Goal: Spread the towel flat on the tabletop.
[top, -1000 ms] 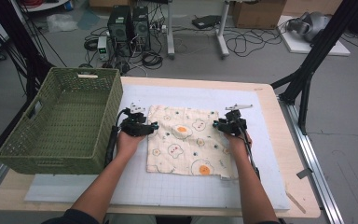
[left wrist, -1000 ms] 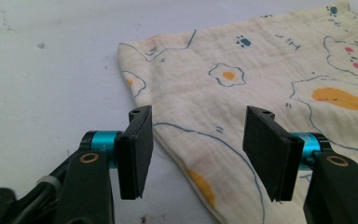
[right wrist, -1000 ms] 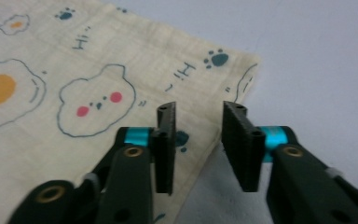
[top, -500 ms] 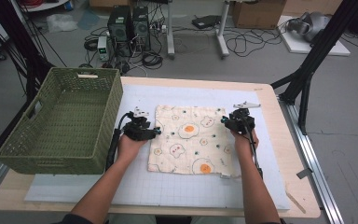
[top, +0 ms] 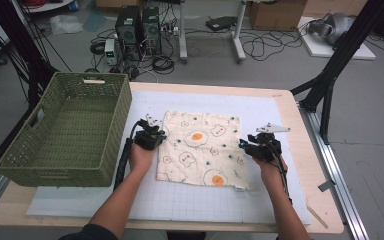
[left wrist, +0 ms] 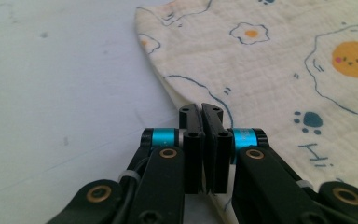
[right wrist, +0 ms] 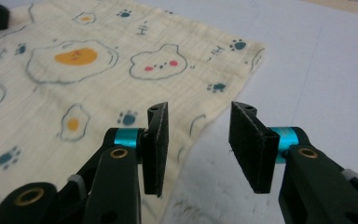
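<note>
A cream cloth printed with fried eggs and paw marks lies flat on the white mat. My left gripper is at its left edge. In the left gripper view the jaws have just been closing and now stand shut with the cloth's edge pinched between the pads. My right gripper is at the cloth's right edge. Its jaws have just been opening and stand apart above the edge of the cloth, with nothing pressed between the pads.
A green woven basket stands on the table's left, close to my left hand. The white gridded mat runs beyond the cloth on all sides. The wooden table edge is at the right.
My right gripper has let go of the cloth's right edge and drawn back to the right, jaws wider. The left gripper's jaws have closed at the left edge.
</note>
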Motion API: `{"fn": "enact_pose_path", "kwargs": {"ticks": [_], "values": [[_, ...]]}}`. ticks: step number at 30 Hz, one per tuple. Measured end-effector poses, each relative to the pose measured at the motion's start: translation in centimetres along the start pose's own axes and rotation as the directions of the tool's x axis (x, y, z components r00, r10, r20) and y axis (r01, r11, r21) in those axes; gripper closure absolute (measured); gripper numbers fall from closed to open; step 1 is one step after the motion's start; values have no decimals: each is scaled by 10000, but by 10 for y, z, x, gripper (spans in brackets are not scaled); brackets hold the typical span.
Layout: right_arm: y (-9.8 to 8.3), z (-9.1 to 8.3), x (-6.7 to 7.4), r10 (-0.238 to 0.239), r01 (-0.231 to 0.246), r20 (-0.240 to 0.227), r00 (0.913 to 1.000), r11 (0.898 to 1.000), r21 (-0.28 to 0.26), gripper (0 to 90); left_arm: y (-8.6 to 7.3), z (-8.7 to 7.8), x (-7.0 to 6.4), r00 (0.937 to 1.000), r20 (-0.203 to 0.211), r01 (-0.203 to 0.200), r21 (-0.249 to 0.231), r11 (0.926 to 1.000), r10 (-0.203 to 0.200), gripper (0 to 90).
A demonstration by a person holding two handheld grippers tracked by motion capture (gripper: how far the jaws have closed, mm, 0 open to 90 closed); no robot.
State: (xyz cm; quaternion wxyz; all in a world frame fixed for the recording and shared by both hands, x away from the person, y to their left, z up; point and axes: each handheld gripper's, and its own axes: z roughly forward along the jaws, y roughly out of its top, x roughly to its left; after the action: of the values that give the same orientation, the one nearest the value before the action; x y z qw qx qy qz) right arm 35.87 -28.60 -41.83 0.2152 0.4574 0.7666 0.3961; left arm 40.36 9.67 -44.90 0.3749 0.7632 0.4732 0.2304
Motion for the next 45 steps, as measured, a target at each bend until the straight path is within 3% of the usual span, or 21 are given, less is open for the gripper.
{"fn": "enact_pose_path", "kwargs": {"ticks": [3, 5, 6, 8, 19, 24, 29, 31, 32, 34, 36, 38, 40, 45], "values": [[-11, -8, 8, -104, 102, -267, 9996, 9999, -71, 578, -2, -3, 3, 9982, 533, 251, 144, 9996, -259, 582], [-18, -12, 13, -237, 238, -374, 9990, 9997, 22, 582, -2, -9, 5, 9962, 849, 156, 427, 9990, -192, 501], [-23, -14, 15, -328, 331, -372, 9988, 9994, 71, 581, -3, -12, 4, 9943, 1042, 197, 352, 9992, -233, 484], [-30, -16, 16, -505, 512, -522, 9974, 9986, 127, 569, -7, -20, 2, 9926, 1201, 171, -79, 9998, -160, 496], [-46, -33, 28, -759, 787, -1077, 9913, 9966, 223, 542, -31, -52, -12, 9728, 2311, -99, -253, 9996, 155, 545], [-51, -35, 33, -680, 716, -1253, 9898, 9971, 250, 558, -44, -61, -16, 9734, 2281, -143, -306, 9994, 209, 570], [-53, -32, 46, -823, 909, -1673, 9825, 9948, 449, 565, -55, -67, -15, 9700, 2423, -128, -288, 9995, 194, 595], [-54, -28, 51, -901, 1035, -1914, 9774, 9927, 611, 565, -57, -70, -17, 9685, 2458, -364, -213, 9991, 405, 596], [-54, -26, 53, -1072, 1238, -2014, 9736, 9897, 714, 574, -58, -71, -18, 9646, 2594, -454, -163, 9988, 480, 596], [-55, -23, 59, -1367, 1593, -2052, 9691, 9824, 977, 620, -59, -73, -21, 9651, 2522, -701, -104, 9975, 704, 614], [-54, -24, 60, -1547, 1778, -2079, 9658, 9792, 974, 723, -60, -74, -24, 9660, 2339, -1111, -113, 9937, 1107, 700], [-54, -26, 59, -1441, 1699, -2135, 9663, 9795, 1081, 800, -61, -76, -26, 9590, 2552, -1258, -45, 9920, 1228, 855], [-55, -28, 58, -1401, 1693, -2238, 9645, 9786, 1173, 866, -62, -79, -28, 9570, 2547, -1420, -57, 9898, 1388, 870], [-57, -36, 58, -1522, 1874, -2252, 9624, 9716, 1443, 890, -70, -89, -28, 9546, 2717, -1266, -22, 9919, 1225, 871]]}}
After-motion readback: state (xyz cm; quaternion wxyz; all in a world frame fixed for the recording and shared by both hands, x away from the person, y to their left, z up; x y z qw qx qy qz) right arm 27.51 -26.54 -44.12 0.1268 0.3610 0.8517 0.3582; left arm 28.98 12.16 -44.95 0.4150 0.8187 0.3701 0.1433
